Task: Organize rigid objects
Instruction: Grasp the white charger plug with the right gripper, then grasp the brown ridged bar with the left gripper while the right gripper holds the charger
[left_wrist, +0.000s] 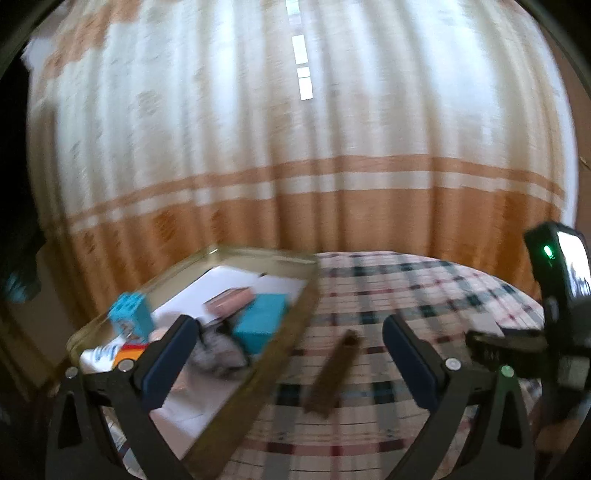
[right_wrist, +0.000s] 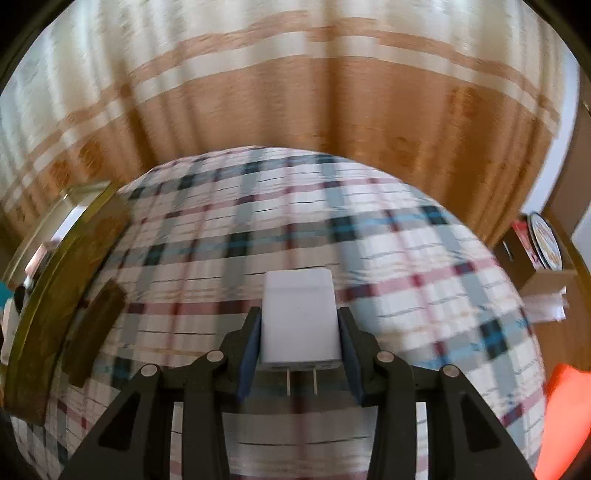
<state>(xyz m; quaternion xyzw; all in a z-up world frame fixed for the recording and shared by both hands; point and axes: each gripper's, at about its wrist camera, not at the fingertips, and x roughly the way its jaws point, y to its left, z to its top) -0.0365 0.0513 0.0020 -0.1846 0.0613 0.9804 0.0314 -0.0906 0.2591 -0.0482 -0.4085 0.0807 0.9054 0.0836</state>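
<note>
Item: white plug-in charger, two flat prongs toward the camera; clamped between the blue pads of the right gripper, jaws closed on its sides, held above the plaid cloth.

Item: shallow gold tin, at 9 o'clock of the charger in the right wrist view. Contents: teal box, small blue carton, pinkish block, white paper, other blurred pieces.

Item: brown flat bar, possibly a wrapped stick; on the cloth just beside the tin's near wall.

Item: left gripper, fingers spread wide, nothing between them, straddling tin wall and bar.

Handling, as judged: carry toward 9 o'clock, clear the rim, lower into a bare patch of paper, prongs kept off neighbours, release only once seated.
</note>
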